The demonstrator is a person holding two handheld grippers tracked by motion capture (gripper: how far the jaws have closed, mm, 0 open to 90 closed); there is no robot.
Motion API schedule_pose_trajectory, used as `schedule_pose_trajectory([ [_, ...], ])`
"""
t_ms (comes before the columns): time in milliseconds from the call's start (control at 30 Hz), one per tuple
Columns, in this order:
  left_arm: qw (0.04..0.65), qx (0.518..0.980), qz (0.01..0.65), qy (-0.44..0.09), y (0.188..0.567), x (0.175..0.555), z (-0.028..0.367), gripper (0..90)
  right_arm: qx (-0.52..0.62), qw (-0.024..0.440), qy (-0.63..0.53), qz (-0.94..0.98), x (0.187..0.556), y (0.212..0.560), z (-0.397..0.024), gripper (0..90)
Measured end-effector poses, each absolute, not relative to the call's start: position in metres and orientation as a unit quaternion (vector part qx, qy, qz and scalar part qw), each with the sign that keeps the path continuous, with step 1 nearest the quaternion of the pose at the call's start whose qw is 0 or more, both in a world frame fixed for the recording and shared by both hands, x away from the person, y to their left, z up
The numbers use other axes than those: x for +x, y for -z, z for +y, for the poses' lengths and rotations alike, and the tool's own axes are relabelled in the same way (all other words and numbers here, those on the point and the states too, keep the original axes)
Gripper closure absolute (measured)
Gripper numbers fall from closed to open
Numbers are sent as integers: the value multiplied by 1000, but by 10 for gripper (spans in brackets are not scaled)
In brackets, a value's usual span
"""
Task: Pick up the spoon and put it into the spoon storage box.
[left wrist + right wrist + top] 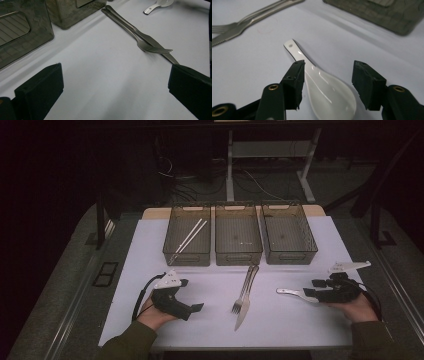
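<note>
A white ceramic spoon (291, 293) (325, 91) lies on the white mat at the right, handle pointing left. My right gripper (312, 288) (329, 66) is low over its bowl with the jaws apart on either side; the pads do not press it. A steel fork (244, 292) (152, 48) and knife (242, 319) (171, 58) lie side by side at the mat's middle. My left gripper (191, 295) (115, 72) rests at the front left, open wide, with bare mat between its jaws.
Three dark mesh bins stand in a row at the back: left bin (186, 258) holding white chopsticks (191, 236), middle bin (238, 258), right bin (291, 257). The white mat (145, 270) ends near my forearms; dark floor lies beyond the table.
</note>
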State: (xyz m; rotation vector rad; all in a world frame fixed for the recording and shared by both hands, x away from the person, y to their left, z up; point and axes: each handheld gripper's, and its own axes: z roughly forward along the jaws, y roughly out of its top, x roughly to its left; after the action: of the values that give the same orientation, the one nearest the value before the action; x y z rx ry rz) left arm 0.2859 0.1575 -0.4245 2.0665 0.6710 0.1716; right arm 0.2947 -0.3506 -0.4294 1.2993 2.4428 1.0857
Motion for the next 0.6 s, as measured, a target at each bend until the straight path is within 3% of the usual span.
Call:
schedule_pose_trajectory([
  [600,462,841,274,-70,425,286,158,0,446,68,-341,825,293,441,-354,437],
])
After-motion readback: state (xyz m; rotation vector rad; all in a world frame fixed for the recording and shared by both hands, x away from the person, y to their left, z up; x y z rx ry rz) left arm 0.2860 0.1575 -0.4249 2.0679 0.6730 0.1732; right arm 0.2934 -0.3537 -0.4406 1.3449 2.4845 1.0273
